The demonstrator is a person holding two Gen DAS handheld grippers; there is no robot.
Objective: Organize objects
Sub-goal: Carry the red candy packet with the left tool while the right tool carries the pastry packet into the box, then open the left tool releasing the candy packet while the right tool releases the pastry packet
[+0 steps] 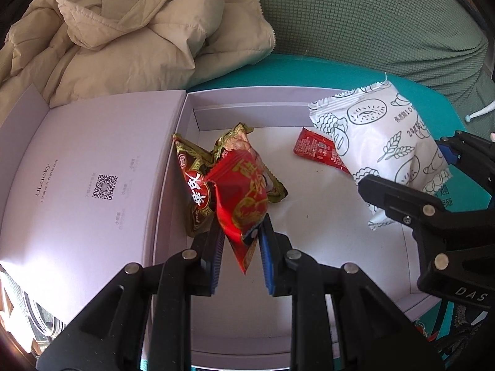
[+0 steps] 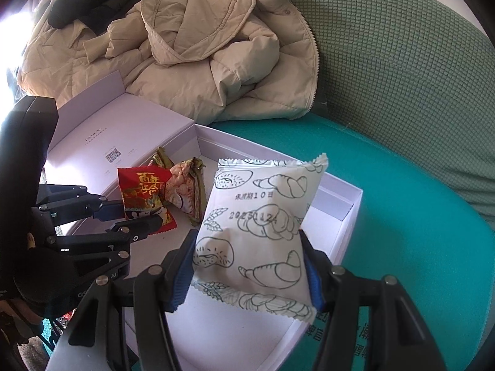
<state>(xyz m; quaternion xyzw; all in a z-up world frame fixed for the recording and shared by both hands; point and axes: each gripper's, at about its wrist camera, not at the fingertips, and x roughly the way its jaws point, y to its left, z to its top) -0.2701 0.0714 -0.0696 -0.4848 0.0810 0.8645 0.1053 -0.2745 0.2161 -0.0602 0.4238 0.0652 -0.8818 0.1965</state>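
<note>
An open pale lilac box [image 1: 309,225] [image 2: 346,213] lies on a teal surface, its lid [image 1: 83,170] [image 2: 130,126] folded out to the left. My left gripper [image 1: 239,241] [image 2: 139,216] is shut on a red snack packet [image 1: 244,198] [image 2: 142,194], held above the box floor. Behind it lies a green and gold snack packet [image 1: 198,167] [image 2: 185,191]. My right gripper [image 2: 247,262] [image 1: 411,167] is shut on a white bread packet [image 2: 263,228] [image 1: 380,142] printed with croissants, held over the box's right half. A small red sachet [image 1: 321,151] lies on the box floor.
A crumpled beige padded jacket [image 1: 123,37] [image 2: 201,58] lies just behind the box. A green textured cushion [image 1: 371,21] [image 2: 402,77] rises behind and to the right. The teal surface [image 2: 402,232] spreads right of the box. A small white-tipped object [image 1: 479,114] lies at the far right.
</note>
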